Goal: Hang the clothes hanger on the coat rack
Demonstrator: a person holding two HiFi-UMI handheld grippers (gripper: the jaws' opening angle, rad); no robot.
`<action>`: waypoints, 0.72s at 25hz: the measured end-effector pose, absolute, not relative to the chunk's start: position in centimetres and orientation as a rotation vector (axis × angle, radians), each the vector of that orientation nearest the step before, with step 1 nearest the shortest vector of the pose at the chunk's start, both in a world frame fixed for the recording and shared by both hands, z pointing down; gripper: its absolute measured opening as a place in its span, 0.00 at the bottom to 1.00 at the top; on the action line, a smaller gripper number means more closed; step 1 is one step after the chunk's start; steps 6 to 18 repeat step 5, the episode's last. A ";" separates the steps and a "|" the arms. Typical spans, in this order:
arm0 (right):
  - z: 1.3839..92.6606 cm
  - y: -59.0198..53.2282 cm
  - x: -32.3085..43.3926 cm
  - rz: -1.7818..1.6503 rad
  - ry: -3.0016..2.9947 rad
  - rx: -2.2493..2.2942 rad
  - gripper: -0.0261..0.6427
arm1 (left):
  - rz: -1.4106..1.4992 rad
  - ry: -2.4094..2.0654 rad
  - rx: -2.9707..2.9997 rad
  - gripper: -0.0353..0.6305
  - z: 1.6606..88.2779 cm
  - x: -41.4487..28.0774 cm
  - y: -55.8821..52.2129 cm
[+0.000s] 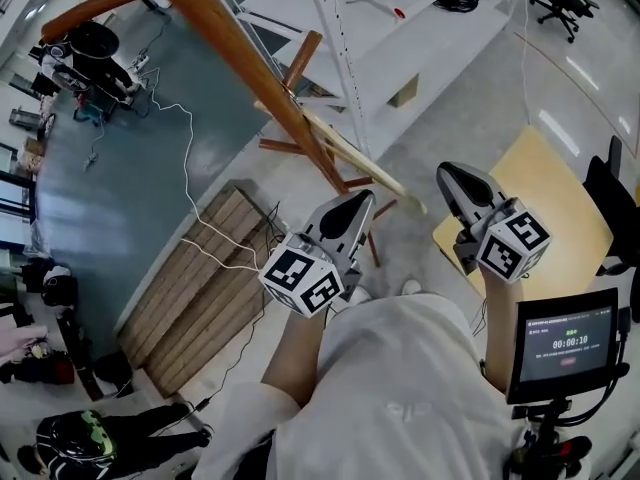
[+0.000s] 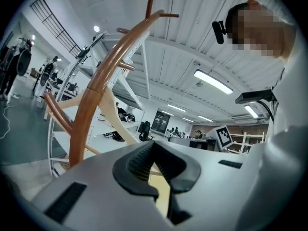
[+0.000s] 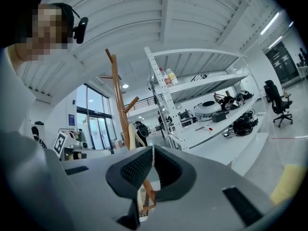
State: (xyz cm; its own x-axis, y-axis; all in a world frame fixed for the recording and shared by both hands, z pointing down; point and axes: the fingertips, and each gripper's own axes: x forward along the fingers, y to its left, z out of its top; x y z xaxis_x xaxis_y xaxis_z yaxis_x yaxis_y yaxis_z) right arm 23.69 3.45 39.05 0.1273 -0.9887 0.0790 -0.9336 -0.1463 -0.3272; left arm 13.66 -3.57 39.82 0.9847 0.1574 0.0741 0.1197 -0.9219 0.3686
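A tall wooden coat rack point(image 1: 240, 53) leans across the head view, its feet near the middle. A pale wooden clothes hanger point(image 1: 350, 153) hangs against its pole, and its hook is hidden. My left gripper point(image 1: 360, 203) is shut and empty, just below the rack's feet and apart from the hanger. My right gripper point(image 1: 450, 176) is also shut and empty, off to the right. Beyond the left gripper point(image 2: 153, 150), its own view shows the rack point(image 2: 89, 109) and the hanger point(image 2: 111, 117). Past the right gripper point(image 3: 153, 153), the rack point(image 3: 118, 95) and hanger point(image 3: 131, 139) show again.
White metal shelving point(image 1: 340, 48) stands right behind the rack. A yellow board point(image 1: 540, 198) lies at the right, and a small screen on a stand point(image 1: 565, 343) is below it. A wooden pallet point(image 1: 200, 278) and a white cable point(image 1: 190, 168) lie on the floor at left.
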 end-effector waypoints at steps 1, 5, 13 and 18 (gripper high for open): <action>39.1 3.3 23.6 -0.412 1.915 -2.199 0.08 | 0.156 0.203 2.744 0.06 39.9 13.5 -3.7; 39.2 2.5 23.4 -0.417 1.930 -2.191 0.08 | 0.179 0.188 2.714 0.06 40.2 13.2 -4.7; 39.2 2.5 23.4 -0.417 1.930 -2.191 0.08 | 0.179 0.188 2.714 0.06 40.2 13.2 -4.7; 39.2 2.5 23.4 -0.417 1.930 -2.191 0.08 | 0.179 0.188 2.714 0.06 40.2 13.2 -4.7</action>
